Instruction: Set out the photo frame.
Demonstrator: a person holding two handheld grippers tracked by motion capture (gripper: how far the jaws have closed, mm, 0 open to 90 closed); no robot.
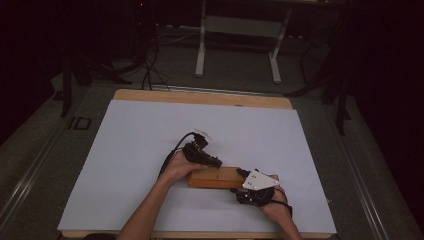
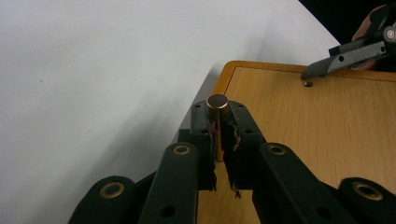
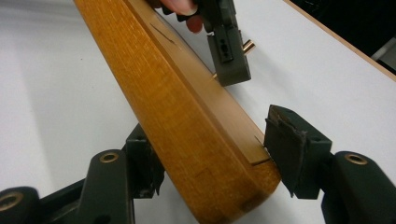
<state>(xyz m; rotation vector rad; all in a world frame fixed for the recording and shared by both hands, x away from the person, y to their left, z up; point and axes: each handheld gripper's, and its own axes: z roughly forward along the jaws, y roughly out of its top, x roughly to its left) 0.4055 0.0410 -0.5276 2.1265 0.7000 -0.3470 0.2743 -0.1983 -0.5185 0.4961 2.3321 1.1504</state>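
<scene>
1. The person's left forearm comes up from the bottom edge, angling toward the middle, with the left hand wrapped around the left gripper.
2. In the left gripper view, its 2 black jaws stand nearly together, pinching a small metal pin upright between the pads.
3. The right hand sits low at the right and carries the right gripper, grey plate on top.
4. In the right gripper view, its jaws straddle the end of a wooden block; the left jaw is against it, the right pad just beside it.
</scene>
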